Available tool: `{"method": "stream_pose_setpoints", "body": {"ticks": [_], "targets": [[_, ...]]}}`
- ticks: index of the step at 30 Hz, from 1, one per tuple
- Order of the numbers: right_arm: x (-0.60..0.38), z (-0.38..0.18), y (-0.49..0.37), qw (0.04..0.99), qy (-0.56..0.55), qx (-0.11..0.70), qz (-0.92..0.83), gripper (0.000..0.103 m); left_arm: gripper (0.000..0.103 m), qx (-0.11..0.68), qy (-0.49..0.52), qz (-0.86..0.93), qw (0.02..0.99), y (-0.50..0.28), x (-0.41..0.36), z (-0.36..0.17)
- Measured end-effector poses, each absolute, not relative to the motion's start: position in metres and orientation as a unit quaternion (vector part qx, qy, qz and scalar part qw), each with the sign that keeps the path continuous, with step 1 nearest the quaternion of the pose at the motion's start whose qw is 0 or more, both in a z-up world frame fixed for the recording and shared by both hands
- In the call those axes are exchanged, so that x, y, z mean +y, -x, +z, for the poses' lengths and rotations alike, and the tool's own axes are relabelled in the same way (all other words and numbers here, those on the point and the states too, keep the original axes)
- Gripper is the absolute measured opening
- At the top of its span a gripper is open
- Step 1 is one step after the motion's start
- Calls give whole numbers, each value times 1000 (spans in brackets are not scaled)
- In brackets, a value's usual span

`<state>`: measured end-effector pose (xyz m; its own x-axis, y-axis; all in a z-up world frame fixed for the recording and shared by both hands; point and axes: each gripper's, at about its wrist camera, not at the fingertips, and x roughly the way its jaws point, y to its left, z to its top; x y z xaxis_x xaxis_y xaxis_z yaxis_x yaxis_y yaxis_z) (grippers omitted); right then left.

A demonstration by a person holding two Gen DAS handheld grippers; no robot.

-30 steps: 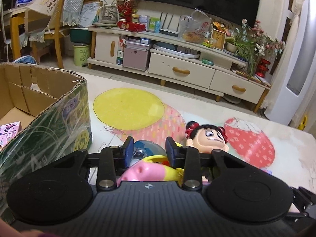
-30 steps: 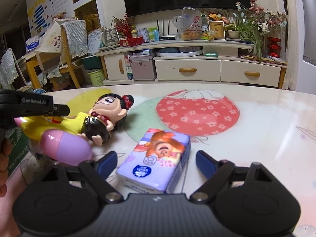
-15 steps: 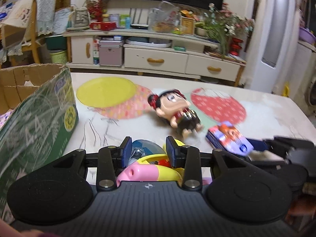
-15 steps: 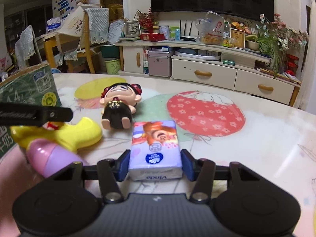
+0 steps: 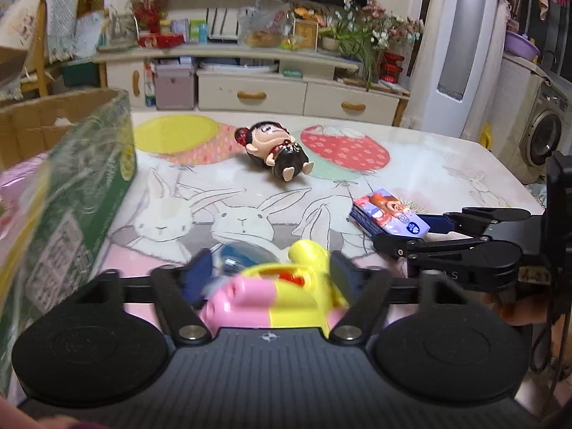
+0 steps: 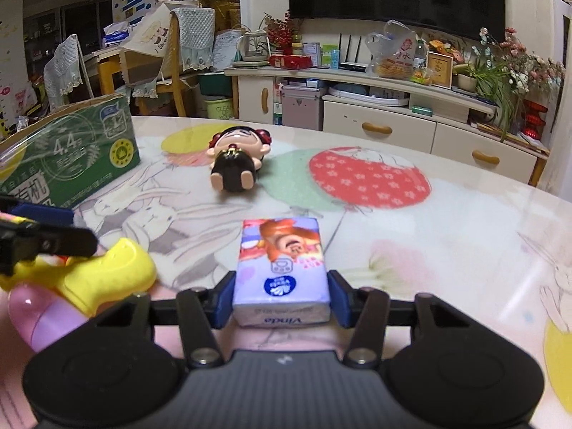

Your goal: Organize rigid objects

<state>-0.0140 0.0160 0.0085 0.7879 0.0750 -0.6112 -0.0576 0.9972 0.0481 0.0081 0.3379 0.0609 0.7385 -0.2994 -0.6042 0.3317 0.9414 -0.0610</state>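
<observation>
1. Left wrist view: left tool (image 5: 268, 271) jaws opening around the pink-and-yellow plastic toy (image 5: 275, 296), which sits low over the worktop (image 5: 429, 164) short of the green cardboard box (image 5: 71, 193); a drop outside it is risked.
2. Purple tissue pack (image 6: 282, 271) is pinched by the right tool (image 6: 282, 298) near one end only; slipping is possible.

My right hand-held gripper (image 6: 281, 302) clamps a Vinda tissue pack (image 6: 281, 271) on the tabletop (image 6: 447, 221). Ahead, a doll (image 6: 237, 159) lies on its back. At left, my left hand-held gripper (image 6: 43, 239), jaws opening, hangs over a yellow-and-pink toy (image 6: 103, 275) beside a green carton (image 6: 71, 153).
</observation>
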Motion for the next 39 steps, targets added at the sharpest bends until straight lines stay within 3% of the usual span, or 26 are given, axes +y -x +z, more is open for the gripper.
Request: {"method": "stream_pose_setpoints", "body": {"ticks": [8, 17, 25, 35, 39], "targets": [[34, 10, 48, 944, -11, 330, 25, 53, 103, 289, 1, -122, 950, 18, 347, 53], [49, 15, 89, 941, -17, 339, 2, 52, 103, 272, -17, -125, 954, 33, 352, 58], [60, 12, 96, 941, 22, 337, -13, 52, 103, 288, 48, -121, 949, 64, 358, 60], [69, 11, 99, 943, 83, 324, -14, 54, 89, 334, 134, -114, 926, 57, 326, 38], [66, 11, 98, 943, 86, 321, -14, 62, 85, 333, 154, -96, 925, 44, 316, 31]]}}
